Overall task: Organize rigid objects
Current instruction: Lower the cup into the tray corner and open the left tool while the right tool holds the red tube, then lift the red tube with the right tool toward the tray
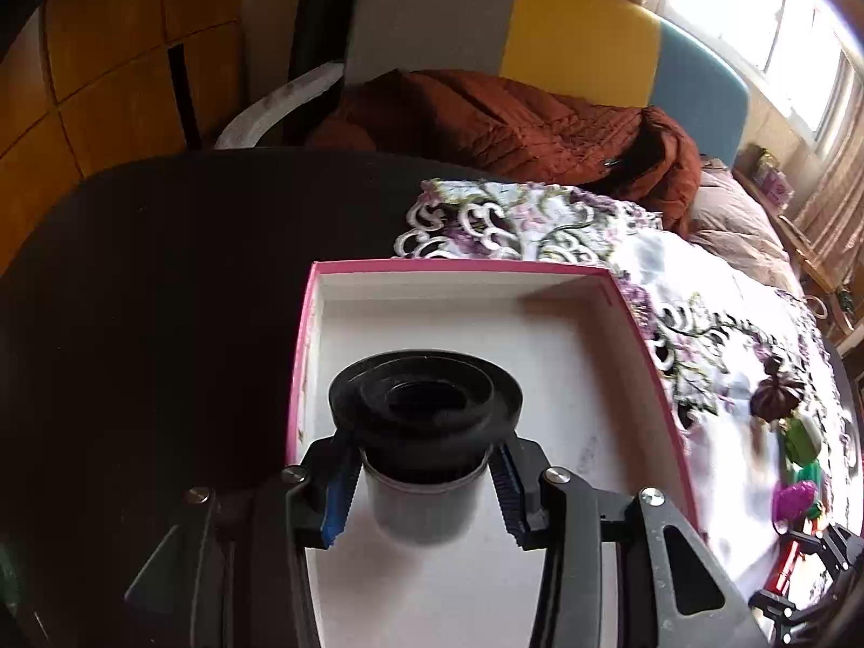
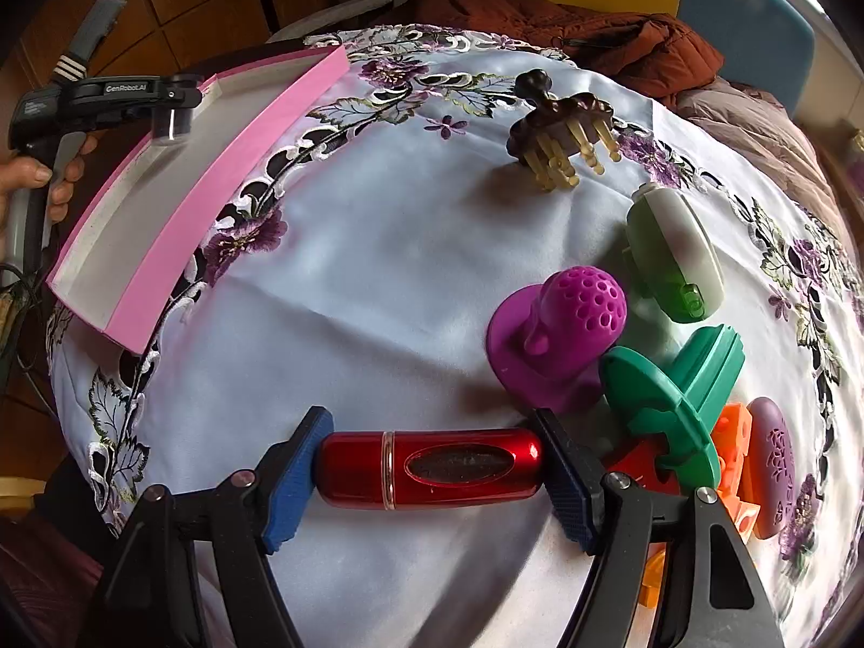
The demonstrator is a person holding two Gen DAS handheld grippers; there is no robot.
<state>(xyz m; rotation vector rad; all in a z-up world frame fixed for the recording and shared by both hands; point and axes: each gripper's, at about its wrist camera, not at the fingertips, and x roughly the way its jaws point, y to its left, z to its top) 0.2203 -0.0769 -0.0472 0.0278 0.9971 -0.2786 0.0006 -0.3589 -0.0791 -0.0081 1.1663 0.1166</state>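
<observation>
Your left claw (image 1: pixel 424 491) sits over the pink box (image 1: pixel 656 372), jaws slack beside the black-capped canister (image 1: pixel 424 432) between them. Your right claw (image 2: pixel 432 472) pinches the red tube (image 2: pixel 429 467) end to end.

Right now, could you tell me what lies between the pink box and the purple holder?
Only bare embroidered tablecloth separates the pink box and purple holder, shown in the right wrist view.
</observation>
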